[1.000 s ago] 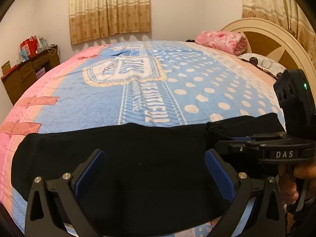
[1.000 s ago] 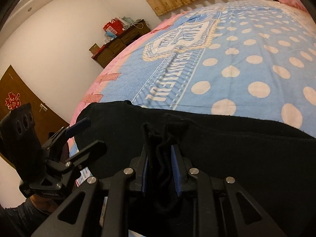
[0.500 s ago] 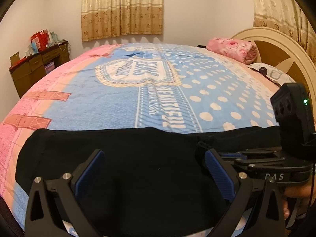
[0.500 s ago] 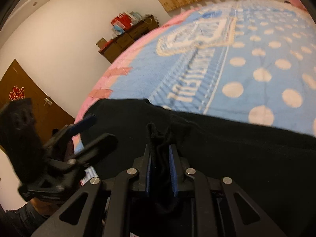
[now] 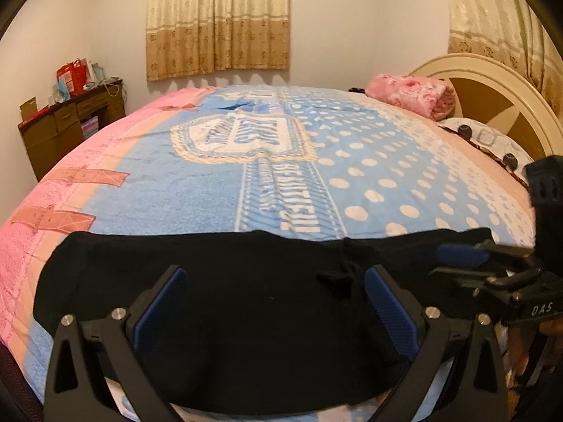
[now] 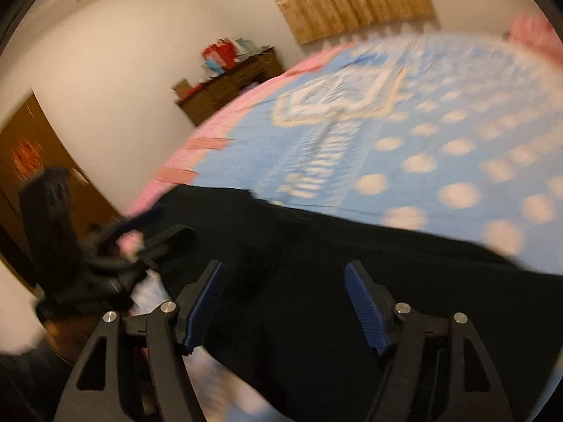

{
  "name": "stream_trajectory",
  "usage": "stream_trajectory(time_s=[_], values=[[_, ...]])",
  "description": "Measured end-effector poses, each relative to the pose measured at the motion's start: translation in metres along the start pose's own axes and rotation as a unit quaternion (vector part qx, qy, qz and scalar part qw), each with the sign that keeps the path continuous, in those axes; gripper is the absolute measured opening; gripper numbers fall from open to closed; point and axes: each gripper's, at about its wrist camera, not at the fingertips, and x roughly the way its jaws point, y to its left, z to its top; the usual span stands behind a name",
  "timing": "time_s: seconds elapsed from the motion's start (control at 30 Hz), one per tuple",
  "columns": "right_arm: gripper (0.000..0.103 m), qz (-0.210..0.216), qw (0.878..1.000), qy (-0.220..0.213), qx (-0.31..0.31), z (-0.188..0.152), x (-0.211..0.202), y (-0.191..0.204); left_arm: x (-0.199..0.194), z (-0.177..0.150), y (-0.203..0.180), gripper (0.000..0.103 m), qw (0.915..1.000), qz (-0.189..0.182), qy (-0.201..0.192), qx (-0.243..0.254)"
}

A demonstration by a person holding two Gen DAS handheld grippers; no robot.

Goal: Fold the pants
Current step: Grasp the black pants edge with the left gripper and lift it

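Note:
Black pants [image 5: 225, 302] lie folded in a flat band across the near edge of the bed; they also fill the lower right wrist view [image 6: 352, 246]. My left gripper [image 5: 274, 299] is open and empty just above the pants. My right gripper [image 6: 285, 302] is open and empty over the pants' right part; it shows at the right of the left wrist view [image 5: 492, 267]. The left gripper shows blurred at the left of the right wrist view [image 6: 140, 246].
The bed has a blue, pink and white dotted blanket [image 5: 281, 176]. A rolled pink blanket [image 5: 411, 95] and a pillow [image 5: 492, 144] lie by the cream headboard [image 5: 492, 98]. A brown dresser [image 5: 70, 123] stands at the left wall. A brown door [image 6: 31, 154] is at the left.
My right gripper has opened and let go of the bunched pants fabric it was pinching. The pants have settled flat. The left gripper stays open; both views have shifted slightly.

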Motion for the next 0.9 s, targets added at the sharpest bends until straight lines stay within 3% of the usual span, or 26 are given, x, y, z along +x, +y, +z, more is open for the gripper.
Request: stream_trajectory(time_s=[0.13,0.2,0.3,0.37,0.43,0.5,0.67,0.8,0.9], values=[[0.072,-0.096,0.994,-0.013,-0.041,-0.017,-0.034,-0.017,0.005,-0.009,-0.027,0.103,0.9992,-0.018,0.017,0.031],[0.072,-0.12,0.992,-0.015,-0.042,-0.023,-0.044,-0.029,0.007,-0.015,-0.038,0.103,0.9983,-0.033,0.03,0.037],[0.072,-0.103,0.994,-0.017,-0.037,-0.025,-0.048,-0.033,0.01,-0.021,-0.043,0.103,0.9969,-0.047,0.048,0.041],[0.07,-0.078,0.995,-0.022,-0.056,-0.025,-0.044,-0.02,0.01,-0.014,-0.036,0.1,0.9981,-0.03,0.038,0.038],[0.054,-0.052,0.996,-0.021,-0.074,-0.027,-0.036,-0.005,0.011,-0.004,-0.024,0.09,0.9987,-0.023,0.032,0.033],[0.048,-0.036,0.995,-0.018,-0.09,-0.029,-0.026,0.007,0.013,0.006,-0.004,0.083,0.9988,-0.028,0.039,0.007],[0.048,-0.017,0.988,-0.017,-0.152,-0.043,-0.009,0.043,0.021,0.013,0.015,0.082,0.9966,-0.054,0.06,-0.014],[0.047,-0.013,0.982,-0.013,-0.189,-0.052,-0.002,0.063,0.039,0.01,0.009,0.064,0.9923,-0.078,0.095,-0.014],[0.044,-0.026,0.975,-0.004,-0.218,-0.055,0.008,0.074,0.048,0.007,0.005,0.063,0.992,-0.077,0.099,-0.014]])
